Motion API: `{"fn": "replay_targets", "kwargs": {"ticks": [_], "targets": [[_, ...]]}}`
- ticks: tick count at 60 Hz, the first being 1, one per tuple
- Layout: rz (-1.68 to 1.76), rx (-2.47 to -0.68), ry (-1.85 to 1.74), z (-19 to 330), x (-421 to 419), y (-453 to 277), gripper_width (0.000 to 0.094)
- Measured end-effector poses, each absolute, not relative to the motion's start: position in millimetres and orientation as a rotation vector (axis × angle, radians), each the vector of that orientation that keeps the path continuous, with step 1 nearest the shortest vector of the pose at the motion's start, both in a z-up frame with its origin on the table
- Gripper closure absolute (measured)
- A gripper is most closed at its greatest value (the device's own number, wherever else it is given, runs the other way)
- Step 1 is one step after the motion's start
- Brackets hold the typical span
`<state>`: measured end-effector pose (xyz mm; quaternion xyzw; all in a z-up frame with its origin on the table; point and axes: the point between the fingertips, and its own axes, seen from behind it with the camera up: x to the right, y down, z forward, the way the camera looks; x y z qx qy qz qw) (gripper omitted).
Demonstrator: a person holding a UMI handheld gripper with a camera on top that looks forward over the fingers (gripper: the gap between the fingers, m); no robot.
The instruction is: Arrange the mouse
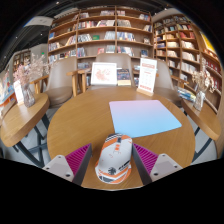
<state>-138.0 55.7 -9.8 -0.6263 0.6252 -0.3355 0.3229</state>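
The jaws clamp a white and orange mouse [115,160] over the round counter [75,120]; the blue mouse mat [145,117] at one o'clock probably awaits it.

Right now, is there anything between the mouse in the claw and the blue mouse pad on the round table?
Nothing visible does. The mouse sits between the claw's two fingers, which press on its sides. Just ahead lies only bare wood of the round table, then the light blue mouse pad, whose surface is empty.

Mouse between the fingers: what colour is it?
White with orange trim, in the gripper view: mouse.
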Motion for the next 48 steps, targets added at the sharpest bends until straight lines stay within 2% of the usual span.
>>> {"fn": "replay_targets", "kwargs": {"ticks": [6, 10, 15, 22, 29, 37, 45, 48], "targets": [[-0.881, -1.654, 1.614, -9.9, -134.7, 58.8, 0.0222], [-0.894, -1.651, 1.611, -9.5, -132.8, 57.2, 0.0416], [-0.874, -1.656, 1.606, -9.4, -131.7, 59.9, 0.0470], [-0.839, -1.654, 1.599, 5.4, -134.6, 60.4, 0.0494], [-0.849, -1.581, 1.572, 57.6, -124.5, 48.2, 0.0496], [-0.943, -1.529, 1.528, 110.4, -71.1, 14.8, 0.0494], [-0.972, -1.514, 1.555, 108.0, -4.9, -19.8, 0.0493], [-0.994, -1.538, 1.567, 94.7, 14.8, -33.3, 0.0494]]}}
